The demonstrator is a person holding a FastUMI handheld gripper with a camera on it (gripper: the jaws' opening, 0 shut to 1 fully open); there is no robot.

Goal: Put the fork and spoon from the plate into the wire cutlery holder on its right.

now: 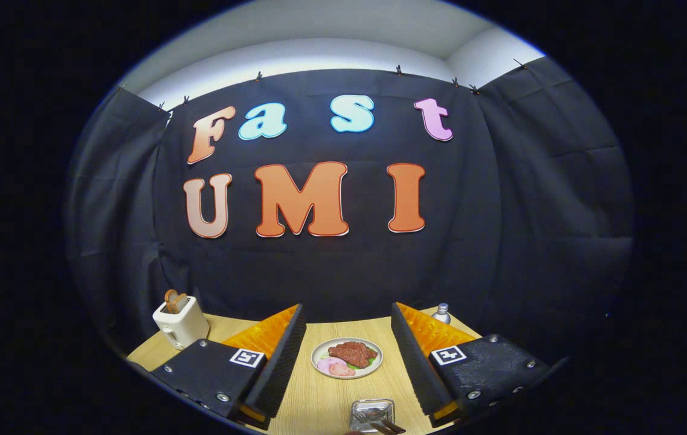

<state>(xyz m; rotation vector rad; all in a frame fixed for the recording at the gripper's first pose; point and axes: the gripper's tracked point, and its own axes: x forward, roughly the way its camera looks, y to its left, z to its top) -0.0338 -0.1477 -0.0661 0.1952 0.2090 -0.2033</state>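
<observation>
My gripper point(348, 309) is open wide, held high above a wooden table point(313, 399), with nothing between its fingers. Between the fingers and a little ahead lies a round white plate point(373, 368) with a piece of brown meat, pink slices and some green on it. I make out no fork or spoon on the plate. Closer to me, low between the fingers, stands a small square shiny holder point(372, 411). A dark, brown-handled utensil point(388, 427) pokes out at its near side; which utensil it is I cannot tell.
A cream toaster point(180, 326) with toast in it stands at the table's back left, beyond the left finger. A small bottle top point(440, 313) shows behind the right finger. The black cloth wall closes off the back of the table.
</observation>
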